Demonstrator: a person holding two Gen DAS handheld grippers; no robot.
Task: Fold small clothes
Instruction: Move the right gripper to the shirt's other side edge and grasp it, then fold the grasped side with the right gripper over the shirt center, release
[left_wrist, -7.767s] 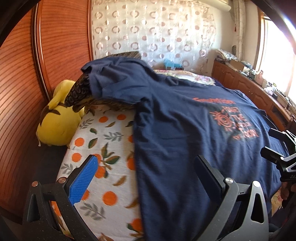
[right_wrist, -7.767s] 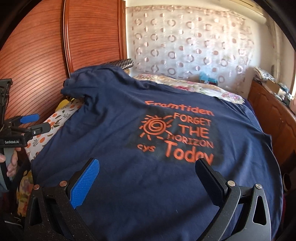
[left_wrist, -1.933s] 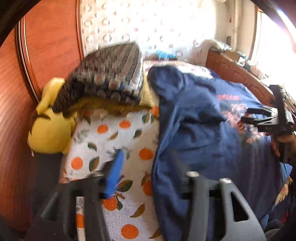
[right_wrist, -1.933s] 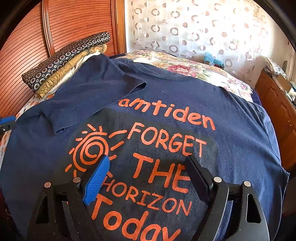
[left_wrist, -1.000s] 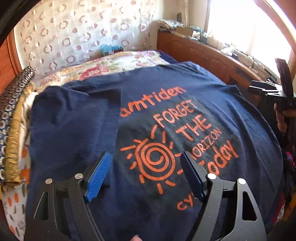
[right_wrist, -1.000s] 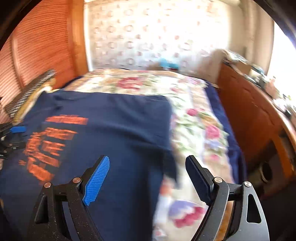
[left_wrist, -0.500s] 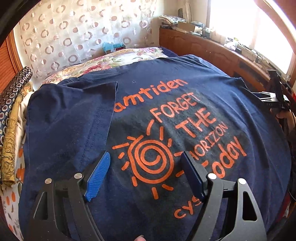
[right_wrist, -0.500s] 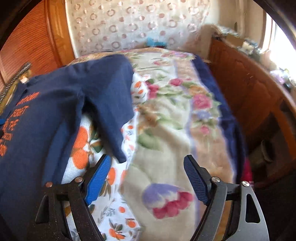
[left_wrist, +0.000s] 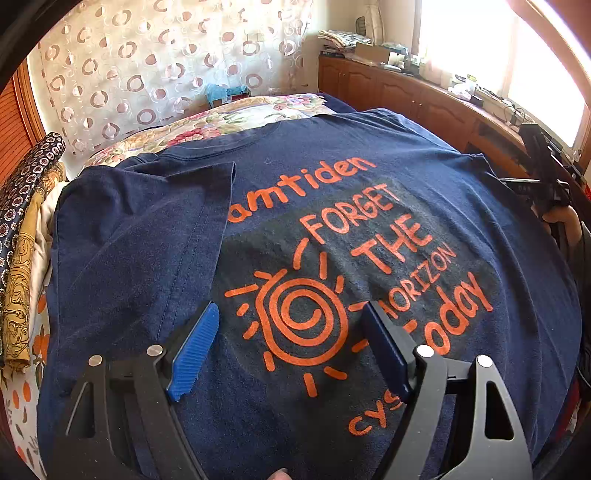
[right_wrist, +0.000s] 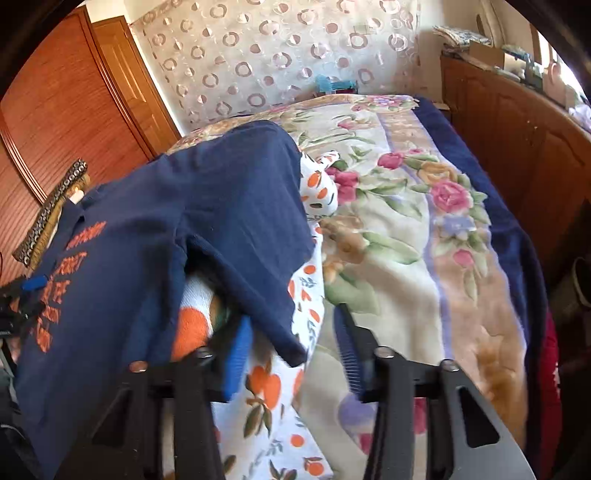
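A navy T-shirt (left_wrist: 332, 229) with orange print lies spread on the bed, its left sleeve (left_wrist: 155, 221) folded in over the chest. My left gripper (left_wrist: 291, 347) is open and empty just above the sun print. In the right wrist view the shirt's right sleeve (right_wrist: 255, 236) hangs out over the bedding. My right gripper (right_wrist: 291, 347) is partly closed around the sleeve's lower corner; its blue left pad (right_wrist: 236, 354) lies under the cloth. Whether the cloth is pinched does not show. The right gripper also shows in the left wrist view (left_wrist: 543, 177).
An orange-print sheet (right_wrist: 273, 417) and a floral blanket (right_wrist: 399, 258) cover the bed. Folded patterned cloths (left_wrist: 22, 236) are stacked at the left edge. A wooden cabinet (right_wrist: 517, 147) runs along the right, a wardrobe (right_wrist: 66, 110) stands at the left, a curtain (left_wrist: 147, 66) behind.
My right gripper has swung to the shirt's right sleeve and its jaws have narrowed around the sleeve corner. My left gripper has stayed over the print, open, after folding the left sleeve in.
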